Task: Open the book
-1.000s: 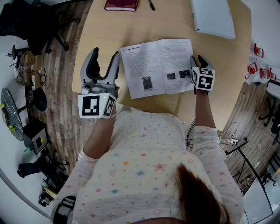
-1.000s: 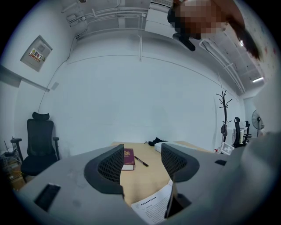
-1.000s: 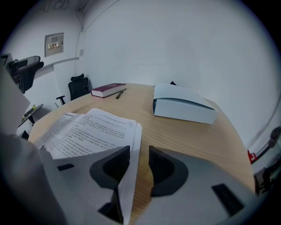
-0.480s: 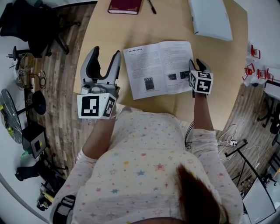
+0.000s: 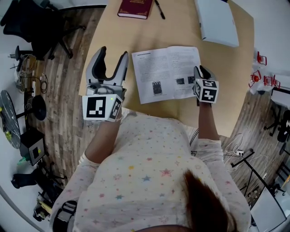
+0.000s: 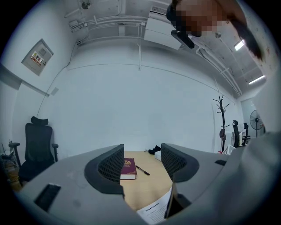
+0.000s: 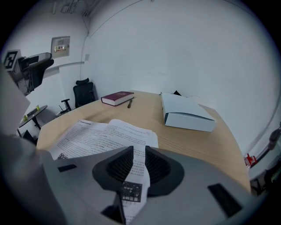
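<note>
The book (image 5: 165,72) lies open on the wooden table (image 5: 181,27), with printed pages and small pictures facing up. At its right edge my right gripper (image 5: 201,71) is shut on the right-hand page. In the right gripper view that page (image 7: 101,136) runs up between the nearly closed jaws of the right gripper (image 7: 139,158). My left gripper (image 5: 113,53) stands open just left of the book, near the table's left edge, with nothing in it. In the left gripper view the book's corner (image 6: 153,211) shows below the open left gripper (image 6: 141,163).
A maroon closed book (image 5: 136,8) and a pen (image 5: 158,8) lie at the table's far side. A white box (image 5: 216,20) sits at the far right. An office chair (image 5: 36,22) stands off the table's left on the wooden floor.
My right gripper has drawn back slightly toward the person while staying at the book's right edge. The left gripper has hardly moved.
</note>
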